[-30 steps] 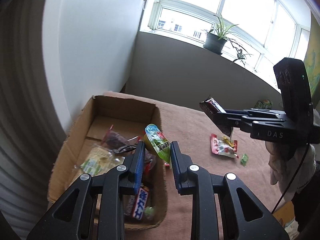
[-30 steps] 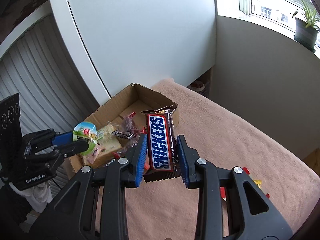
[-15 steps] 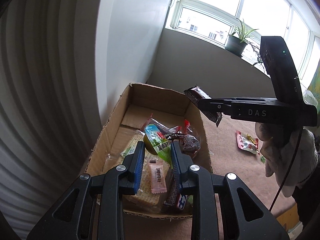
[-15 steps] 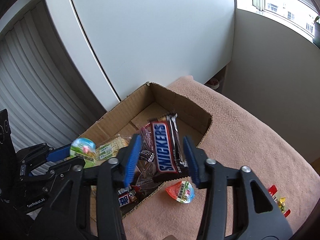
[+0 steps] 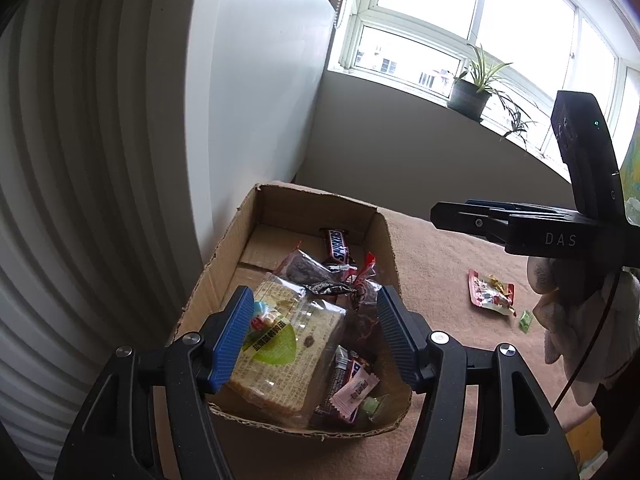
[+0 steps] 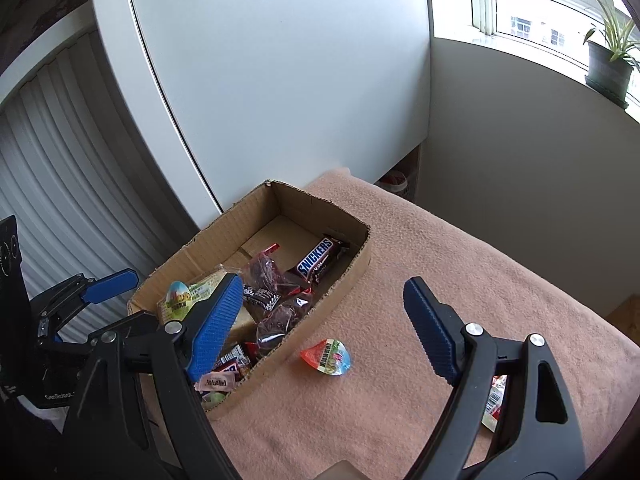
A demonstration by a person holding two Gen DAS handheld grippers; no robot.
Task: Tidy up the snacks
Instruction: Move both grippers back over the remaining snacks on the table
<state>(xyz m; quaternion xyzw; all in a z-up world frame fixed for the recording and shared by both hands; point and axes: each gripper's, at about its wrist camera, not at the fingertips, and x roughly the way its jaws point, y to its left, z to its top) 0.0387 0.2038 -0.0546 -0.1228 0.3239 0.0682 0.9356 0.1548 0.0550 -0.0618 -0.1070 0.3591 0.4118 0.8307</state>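
Room, as we log it: white wall panel [image 6: 280,80] behind, ribbed white shutter [image 5: 80,160] on one side, bay window [image 5: 460,32] w/ potted plant [image 5: 472,88] on sill. Table [image 6: 460,300] covered w/ pinkish-tan fleece cloth.

Item 1: cardboard box [image 6: 352,264], open top, at table corner next to wall panel. Contents we can make out: Snickers bar [image 6: 316,260] flat at far end; dark clear-wrapped sweets mid-box; bread pack [image 5: 288,344] w/ green label at near end; small pink sachet [image 5: 356,392] beside it.

Item 2: jelly cup [image 6: 328,358], red rim, on cloth just outside box wall.

Item 3: red snack packet [image 5: 490,292] on cloth, well apart from box; tiny green sweet [image 5: 526,320] near it.

Item 4: left hand-held gripper [image 5: 316,336] over box near end, jaws opening, pads clear of everything; egg-print jelly cup [image 6: 178,296] lies just by its left pad, atop bread pack.

Item 5: right hand-held gripper [image 6: 320,320], jaws opening wide, nothing between; white-gloved hand [image 5: 568,308] carries it.
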